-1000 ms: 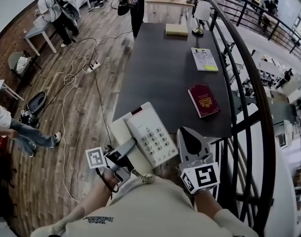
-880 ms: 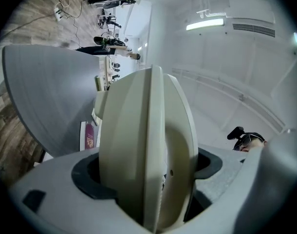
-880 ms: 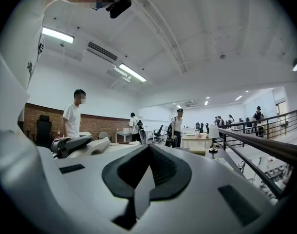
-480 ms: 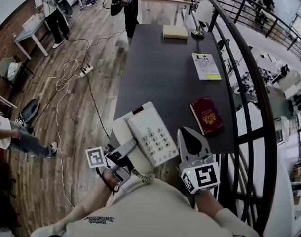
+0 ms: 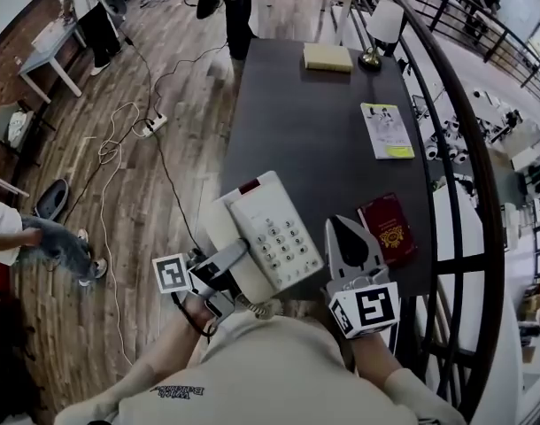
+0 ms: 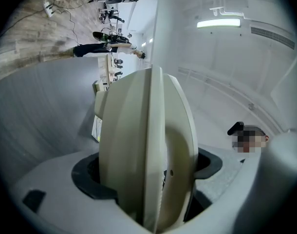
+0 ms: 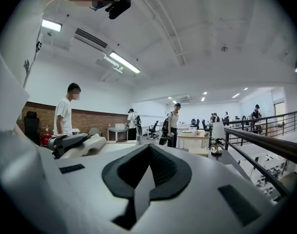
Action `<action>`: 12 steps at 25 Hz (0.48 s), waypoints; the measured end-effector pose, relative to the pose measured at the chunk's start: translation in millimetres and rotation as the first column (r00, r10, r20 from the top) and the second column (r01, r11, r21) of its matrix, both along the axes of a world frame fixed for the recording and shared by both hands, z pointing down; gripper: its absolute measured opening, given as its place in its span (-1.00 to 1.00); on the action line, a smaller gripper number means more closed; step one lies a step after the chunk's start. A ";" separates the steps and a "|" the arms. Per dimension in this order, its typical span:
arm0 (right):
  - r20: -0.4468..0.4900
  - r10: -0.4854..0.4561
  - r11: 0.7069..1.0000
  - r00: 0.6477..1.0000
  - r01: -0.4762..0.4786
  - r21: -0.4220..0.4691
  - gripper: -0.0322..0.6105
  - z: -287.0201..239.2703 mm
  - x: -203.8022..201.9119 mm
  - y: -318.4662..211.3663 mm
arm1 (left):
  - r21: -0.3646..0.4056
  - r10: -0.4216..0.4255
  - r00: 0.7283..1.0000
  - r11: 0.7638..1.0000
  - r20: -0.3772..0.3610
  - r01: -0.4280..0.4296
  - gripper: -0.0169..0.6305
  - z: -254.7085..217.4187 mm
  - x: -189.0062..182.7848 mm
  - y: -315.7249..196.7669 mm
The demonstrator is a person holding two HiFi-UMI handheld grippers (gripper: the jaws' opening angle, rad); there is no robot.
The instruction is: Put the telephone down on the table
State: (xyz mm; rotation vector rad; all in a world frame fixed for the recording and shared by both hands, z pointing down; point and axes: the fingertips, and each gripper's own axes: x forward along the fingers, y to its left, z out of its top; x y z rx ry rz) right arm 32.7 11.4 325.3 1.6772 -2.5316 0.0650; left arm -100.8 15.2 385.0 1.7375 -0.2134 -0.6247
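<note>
Head view gives no readable lettering: the keypad digits on the telephone (image 5: 268, 233) and the gold crest on the red passport (image 5: 390, 228) are too small. Far left, a power strip (image 5: 151, 125) lies on the wood floor. The left gripper (image 5: 227, 262) clamps the telephone's near end. The telephone sits keypad up over the near-left corner of the dark table (image 5: 297, 140), long axis running near to far, red strip at its far end. Just right, the right gripper (image 5: 340, 228) has its jaws pressed together on nothing, beside the passport. A booklet (image 5: 385, 129) lies farther off, and a railing (image 5: 460, 175) borders the right.
</note>
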 end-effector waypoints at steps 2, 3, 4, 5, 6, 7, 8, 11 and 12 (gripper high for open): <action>0.000 0.010 1.000 1.000 -0.010 -0.001 -0.89 -2.4 -2.9 -18.0 | 0.003 0.005 1.000 1.000 0.004 -0.005 0.42 -2.4 -4.8 -17.7; 0.000 0.013 1.000 1.000 -0.013 -0.003 -0.89 -5.6 -3.6 -28.5 | 0.004 0.006 1.000 1.000 0.006 -0.006 0.42 -5.4 -6.4 -28.1; -0.001 0.013 1.000 1.000 -0.014 -0.007 -0.89 -10.1 -3.8 -40.3 | 0.002 0.005 1.000 1.000 0.008 -0.005 0.42 -9.7 -7.0 -39.4; -0.003 0.013 1.000 1.000 -0.013 -0.011 -0.89 -15.5 -3.7 -52.2 | -0.003 0.003 1.000 1.000 0.008 -0.003 0.42 -14.5 -7.1 -50.9; -0.007 0.011 1.000 1.000 -0.012 -0.014 -0.89 -20.2 -3.9 -62.5 | -0.008 -0.001 1.000 1.000 0.008 0.001 0.42 -18.4 -7.2 -61.0; -0.010 0.010 1.000 1.000 -0.010 -0.015 -0.89 -22.8 -5.1 -69.6 | -0.012 -0.005 1.000 1.000 0.008 0.005 0.42 -20.1 -8.2 -67.8; -0.012 0.009 1.000 1.000 -0.009 -0.014 -0.89 -22.8 -7.2 -72.8 | -0.013 -0.009 1.000 1.000 0.009 0.009 0.42 -19.2 -10.3 -70.8; -0.012 0.009 1.000 1.000 -0.009 -0.006 -0.89 -15.7 -12.1 -73.6 | -0.010 -0.017 1.000 1.000 0.008 0.018 0.42 -10.7 -15.9 -70.2; -0.013 0.008 1.000 1.000 -0.008 -0.007 -0.89 -14.1 -10.6 -75.2 | -0.009 -0.019 1.000 1.000 0.007 0.019 0.42 -8.8 -14.6 -70.9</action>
